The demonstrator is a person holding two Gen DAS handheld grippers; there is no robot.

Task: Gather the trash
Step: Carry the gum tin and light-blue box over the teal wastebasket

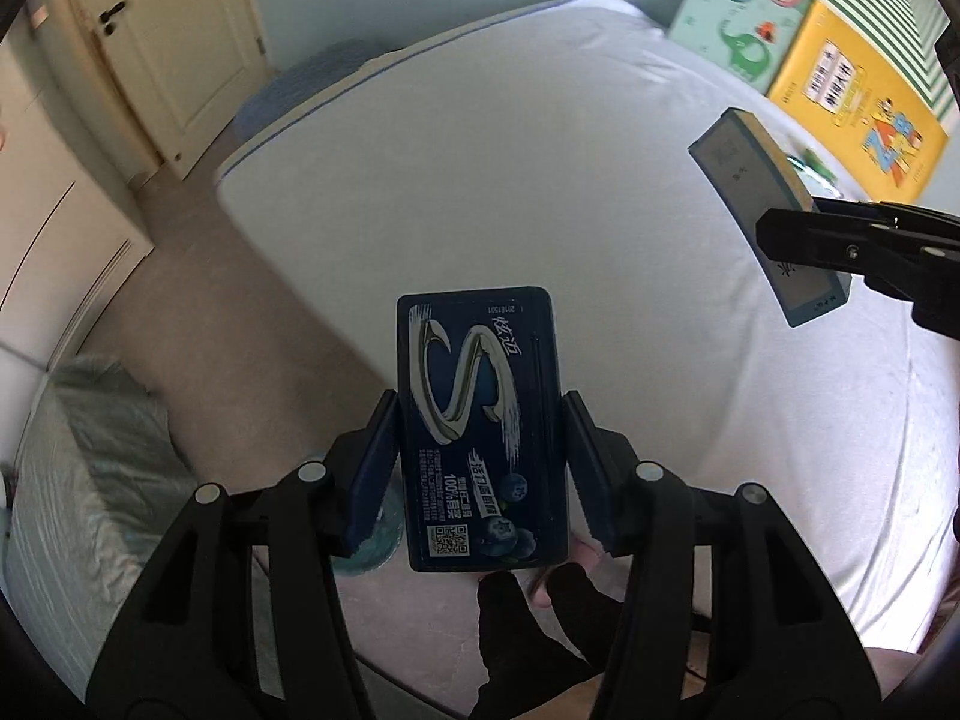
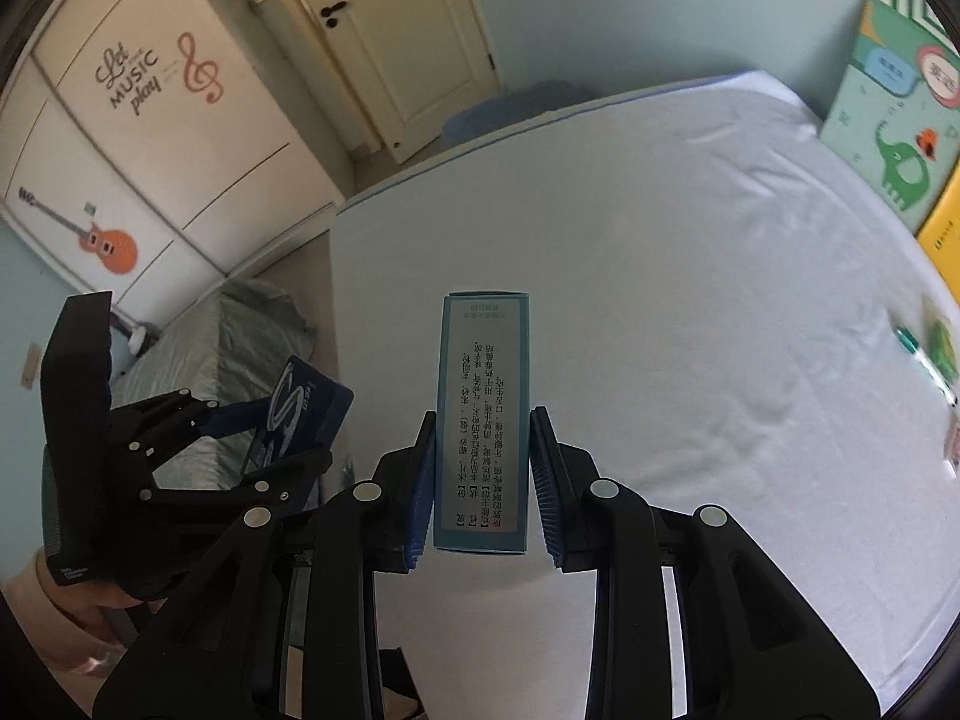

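Observation:
My left gripper (image 1: 480,468) is shut on a dark blue gum pack (image 1: 480,420) with a big silver S, held above the edge of the white bed (image 1: 540,180). My right gripper (image 2: 481,474) is shut on a slim light blue medicine box (image 2: 483,414) with printed text, held above the bed (image 2: 660,270). The right gripper and its box (image 1: 762,204) show at the right of the left wrist view. The left gripper and gum pack (image 2: 303,414) show at the lower left of the right wrist view.
Colourful children's boards (image 1: 810,48) lean at the bed's far side. A green pen (image 2: 924,363) and small items lie on the bed at the right. A lined trash bin (image 2: 240,336) stands on the floor left of the bed. A wardrobe (image 2: 150,138) and door (image 2: 390,30) stand beyond.

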